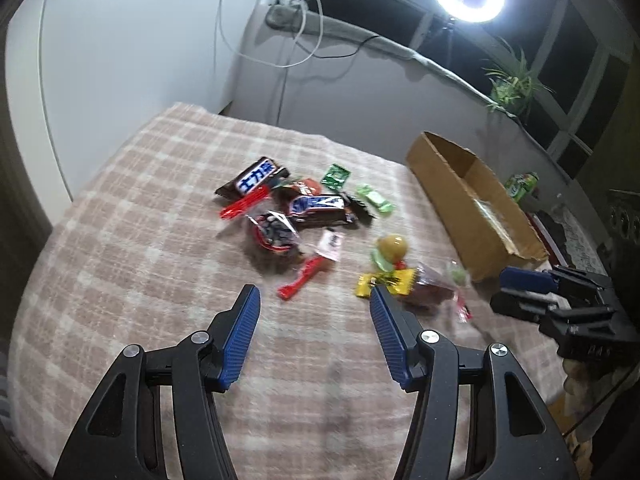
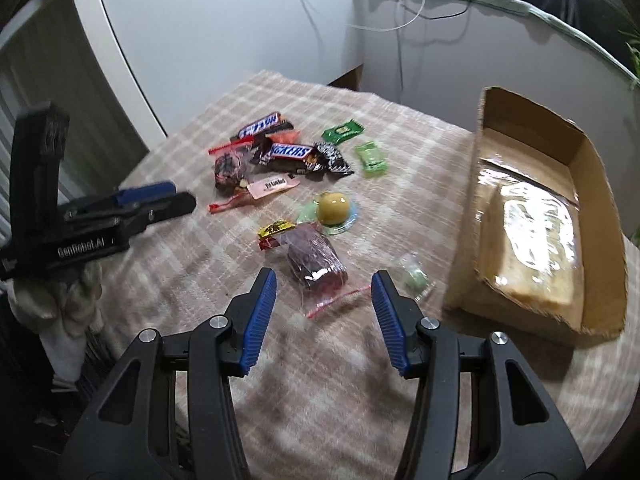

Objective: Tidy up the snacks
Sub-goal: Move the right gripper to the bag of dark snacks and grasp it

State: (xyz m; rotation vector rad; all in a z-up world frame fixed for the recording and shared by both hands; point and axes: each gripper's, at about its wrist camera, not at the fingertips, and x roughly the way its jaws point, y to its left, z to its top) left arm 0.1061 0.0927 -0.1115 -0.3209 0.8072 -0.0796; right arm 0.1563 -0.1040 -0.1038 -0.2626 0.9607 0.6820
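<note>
1. Nearest, the right tool (image 2: 324, 292) points down at a surface covered by a checked cloth (image 2: 320, 380), its jaws partly open with nothing between the pads. The left tool (image 1: 314, 304) is likewise about half open and empty.

2. Just beyond the right tool lies a clear zip bag of dark red snacks (image 2: 316, 260), with a yellow-and-red wrapper (image 2: 276, 230) touching its far end and a small clear packet holding something pale green (image 2: 414, 278) beside it, towards the box.

3. A little farther sits a round yellow sweet on a green wrapper (image 2: 334, 210), apart from the rest.

4. Farther still is the main heap of snacks: two Snickers bars (image 2: 290, 152), a zip bag of dark sweets (image 2: 228, 168), a pink-labelled item (image 2: 274, 184) and two green packets (image 2: 372, 158), mostly touching or overlapping.

5. To the right stands an open cardboard box (image 2: 600, 184). Inside lies one flat, pale item in shiny clear wrap (image 2: 528, 240); the rest of its floor looks bare.

6. Judging from this, the work is at an early picking stage: nearly all snacks lie loose, neither tool carries anything. The right tool seems lined up on the dark red bag; the next move likely calls for lowering over it, closing on the crinkly plastic, then carrying it to the box.
</note>
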